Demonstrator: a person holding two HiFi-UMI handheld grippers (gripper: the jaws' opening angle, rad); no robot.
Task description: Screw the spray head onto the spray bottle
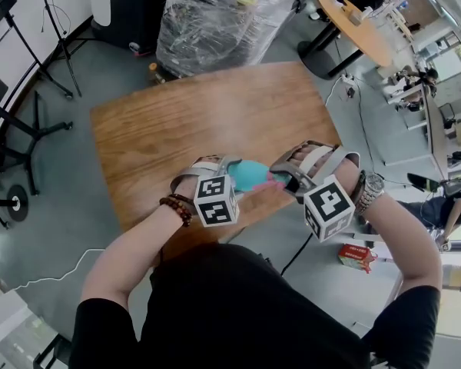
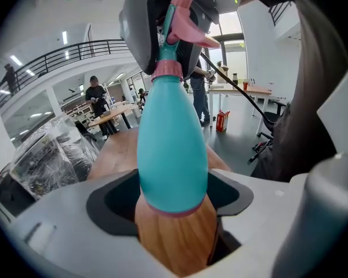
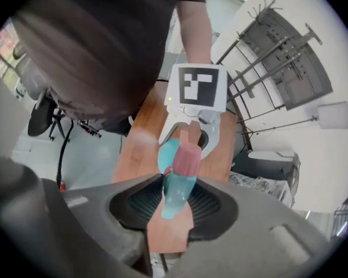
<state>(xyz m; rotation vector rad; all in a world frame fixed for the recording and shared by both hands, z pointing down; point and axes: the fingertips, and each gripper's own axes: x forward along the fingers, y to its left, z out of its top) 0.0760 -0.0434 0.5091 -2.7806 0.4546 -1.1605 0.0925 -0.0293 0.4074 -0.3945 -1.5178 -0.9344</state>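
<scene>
Held both tools above the near edge of the wooden table (image 1: 177,121), close in front of the body. Clamped the left gripper (image 1: 229,167) on the lower half of the teal bottle (image 1: 250,175), with a pad pressed against each side, the base toward that gripper's camera and the neck pointing away. Held the bottle clear of the table, lying nearly level between the two tools in the head view. Closed the right gripper (image 1: 288,175) on the spray head (image 1: 276,181), with the jaws partly drawn in and pinching its teal-and-pink body. Found the head's pink collar (image 2: 167,69) sitting on the bottle's neck, with the trigger (image 2: 194,37) jutting to the right in the left gripper view. Could not tell how far down the thread it sat. Wore a bead bracelet (image 1: 177,207) on the left wrist and a watch (image 1: 371,189) on the right. Saw a plastic-wrapped bundle (image 1: 223,14) on the floor past the table's far edge and a red carton (image 1: 357,257) on the floor to the right.
</scene>
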